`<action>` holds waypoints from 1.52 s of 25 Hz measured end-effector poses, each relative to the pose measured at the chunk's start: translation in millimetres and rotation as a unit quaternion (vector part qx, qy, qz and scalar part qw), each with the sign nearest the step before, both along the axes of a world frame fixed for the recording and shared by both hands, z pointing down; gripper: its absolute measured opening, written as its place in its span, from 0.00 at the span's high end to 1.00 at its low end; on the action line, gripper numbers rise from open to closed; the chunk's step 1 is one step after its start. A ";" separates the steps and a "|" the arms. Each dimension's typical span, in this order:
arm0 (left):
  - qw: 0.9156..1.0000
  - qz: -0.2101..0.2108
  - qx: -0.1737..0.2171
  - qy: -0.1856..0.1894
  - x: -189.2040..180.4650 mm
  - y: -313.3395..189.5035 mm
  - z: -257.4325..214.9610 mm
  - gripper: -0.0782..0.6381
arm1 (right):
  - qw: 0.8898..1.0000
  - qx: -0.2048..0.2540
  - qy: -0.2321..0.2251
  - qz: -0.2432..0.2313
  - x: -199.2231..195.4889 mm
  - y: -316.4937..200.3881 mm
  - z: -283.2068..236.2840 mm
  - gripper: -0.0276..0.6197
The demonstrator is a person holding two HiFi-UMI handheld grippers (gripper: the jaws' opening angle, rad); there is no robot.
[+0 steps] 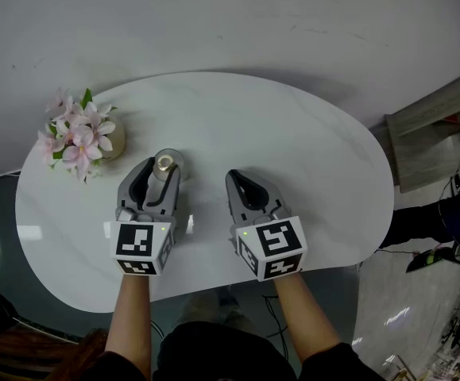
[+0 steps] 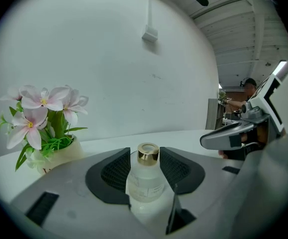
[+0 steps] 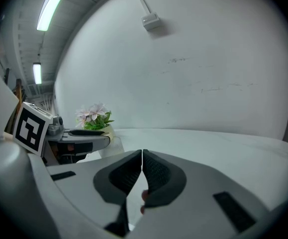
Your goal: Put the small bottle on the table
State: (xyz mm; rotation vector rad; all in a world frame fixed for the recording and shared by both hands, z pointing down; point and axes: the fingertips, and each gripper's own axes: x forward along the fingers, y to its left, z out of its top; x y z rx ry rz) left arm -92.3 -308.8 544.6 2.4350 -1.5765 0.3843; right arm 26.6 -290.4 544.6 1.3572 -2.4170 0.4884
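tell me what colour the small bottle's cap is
Shiny gold cap on the frosted small bottle; clearest in the left gripper view.

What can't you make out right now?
- Base of small bottle: left gripper view, hidden by the left gripper body; head view, covered by its jaws.
- Print on label: left gripper view, too small.
- Most of flower pot: head view, under the blooms.
- Patch of table beneath right gripper: right gripper view, blocked by its body.

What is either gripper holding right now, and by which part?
Nothing appears held. The small bottle stands on the table between the parted jaws of the left gripper; the right gripper is shut and empty.
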 end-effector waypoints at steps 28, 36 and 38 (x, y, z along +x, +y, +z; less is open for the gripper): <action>1.000 -0.014 0.002 -0.002 -12.3 44.7 -23.5 0.76 | 1.000 0.018 -0.012 0.010 -7.9 30.3 -29.9 0.85; 1.000 -0.027 0.009 -0.007 -21.5 60.8 -33.9 0.83 | 0.999 0.023 -0.015 0.016 -4.4 44.2 -38.6 0.85; 0.999 -0.031 0.012 -0.008 -23.3 65.6 -38.2 0.84 | 0.999 0.025 -0.017 0.015 -6.1 48.2 -41.3 0.85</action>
